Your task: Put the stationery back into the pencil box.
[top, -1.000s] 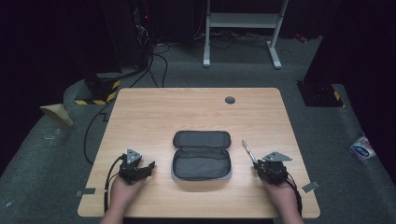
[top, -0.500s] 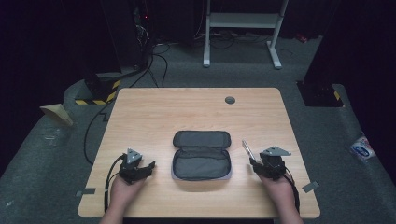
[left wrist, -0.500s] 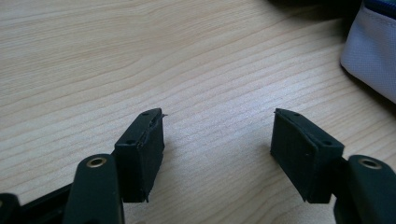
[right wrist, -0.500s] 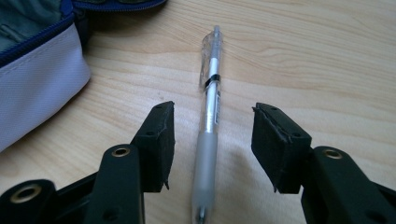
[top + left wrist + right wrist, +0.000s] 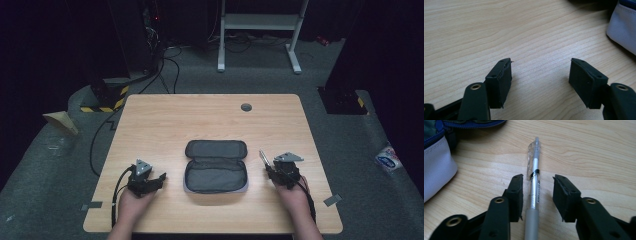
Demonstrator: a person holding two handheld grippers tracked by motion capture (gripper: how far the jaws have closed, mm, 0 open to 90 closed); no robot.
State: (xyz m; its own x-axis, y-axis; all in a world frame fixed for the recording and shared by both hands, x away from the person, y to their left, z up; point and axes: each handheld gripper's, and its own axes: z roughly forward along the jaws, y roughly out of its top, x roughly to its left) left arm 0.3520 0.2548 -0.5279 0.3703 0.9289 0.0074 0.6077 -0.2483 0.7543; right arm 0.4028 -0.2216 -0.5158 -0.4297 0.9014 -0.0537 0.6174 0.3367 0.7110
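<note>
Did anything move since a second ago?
Only a little. The right gripper slid slightly left, toward the pencil case, with its open jaws around the pen but not gripping it. The left gripper, the case and the table stayed put.

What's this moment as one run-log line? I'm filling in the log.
left gripper: open, empty | right gripper: open, astride pen | case: open, centre of table
</note>
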